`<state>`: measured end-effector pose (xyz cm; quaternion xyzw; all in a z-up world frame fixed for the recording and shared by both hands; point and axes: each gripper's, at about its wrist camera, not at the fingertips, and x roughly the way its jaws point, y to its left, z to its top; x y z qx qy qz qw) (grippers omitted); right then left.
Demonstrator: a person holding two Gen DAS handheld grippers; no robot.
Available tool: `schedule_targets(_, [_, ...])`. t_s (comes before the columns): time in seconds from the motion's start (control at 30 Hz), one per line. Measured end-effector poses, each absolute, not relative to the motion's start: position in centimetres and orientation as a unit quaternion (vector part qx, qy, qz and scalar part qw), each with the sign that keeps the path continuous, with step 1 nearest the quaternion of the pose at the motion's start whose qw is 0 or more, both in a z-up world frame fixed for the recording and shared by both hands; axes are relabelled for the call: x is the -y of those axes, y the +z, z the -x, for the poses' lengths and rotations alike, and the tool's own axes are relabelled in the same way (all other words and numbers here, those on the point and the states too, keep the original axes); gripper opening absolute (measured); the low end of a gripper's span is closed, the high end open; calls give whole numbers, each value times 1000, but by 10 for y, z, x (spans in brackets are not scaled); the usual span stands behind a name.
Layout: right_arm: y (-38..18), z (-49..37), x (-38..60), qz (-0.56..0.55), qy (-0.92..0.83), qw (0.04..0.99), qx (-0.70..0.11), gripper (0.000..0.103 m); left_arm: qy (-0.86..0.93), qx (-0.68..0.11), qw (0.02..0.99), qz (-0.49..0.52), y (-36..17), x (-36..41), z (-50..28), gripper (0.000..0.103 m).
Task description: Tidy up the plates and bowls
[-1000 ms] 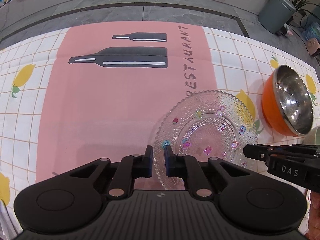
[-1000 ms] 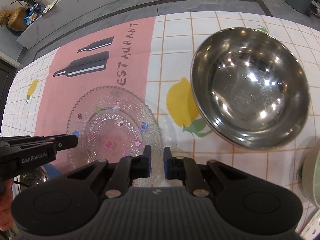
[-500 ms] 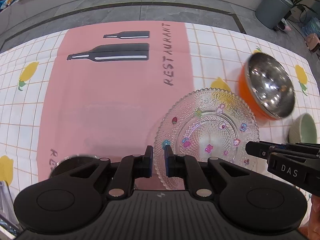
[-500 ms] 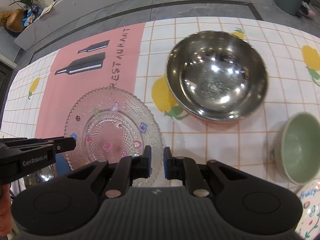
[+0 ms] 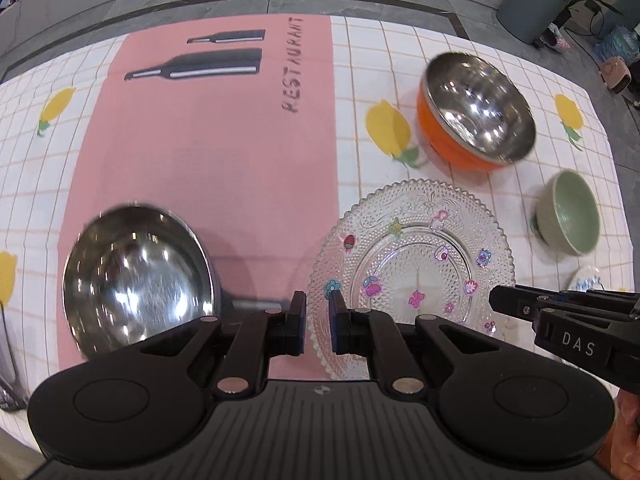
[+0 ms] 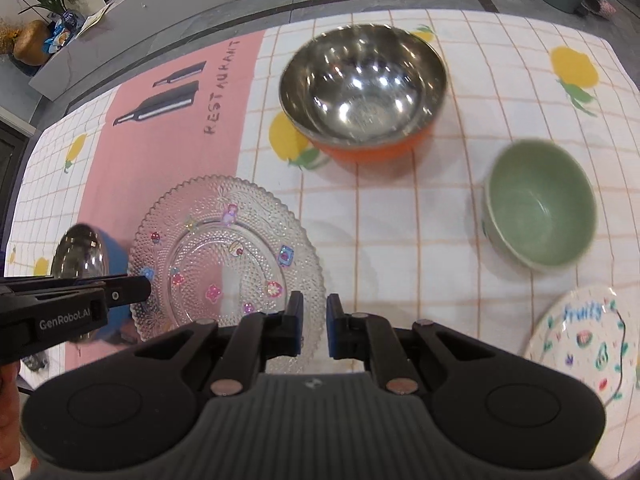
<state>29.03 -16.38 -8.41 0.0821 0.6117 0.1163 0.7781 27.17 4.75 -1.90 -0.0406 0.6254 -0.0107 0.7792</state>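
Clear pressed-glass plate (image 5: 412, 268) with a beaded, scalloped rim and small coloured stickers is gripped at two opposite edges: the left gripper (image 5: 317, 322) is clenched on its left rim and the right gripper (image 6: 311, 330) is clenched on its right rim. The plate is round, so it has no long axis; it lies roughly level, face up, above the tablecloth (image 5: 224, 160) of pink panel and lemon-print checks. Beyond it stands an orange bowl with a steel lining (image 6: 360, 92), open side up. To the right sit a pale green ceramic bowl (image 6: 540, 208) and a white plate with fruit drawings (image 6: 588, 340). On the left rests a blue-sided steel bowl (image 5: 138, 276), also upright.
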Motion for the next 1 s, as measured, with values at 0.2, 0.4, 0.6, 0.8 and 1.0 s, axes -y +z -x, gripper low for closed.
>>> schedule_targets(0.2, [-78, -257, 174, -75, 119, 779, -612, 9, -12, -625, 779, 51, -19, -39, -238, 12])
schedule_targets(0.4, [-85, -223, 177, -60, 121, 768, -626, 9, -15, -635, 769, 69, -28, -39, -206, 12])
schedule_targets(0.6, [-99, -189, 178, -41, 124, 753, -644, 9, -19, -648, 758, 77, -36, -34, -174, 12])
schedule_targets(0.8, [-109, -165, 181, -24, 127, 742, -657, 9, -25, -654, 752, 76, -39, -30, -152, 12])
schedule_targets(1.0, [-117, -155, 184, -20, 129, 734, -667, 9, -22, -667, 741, 77, -53, -30, -141, 12])
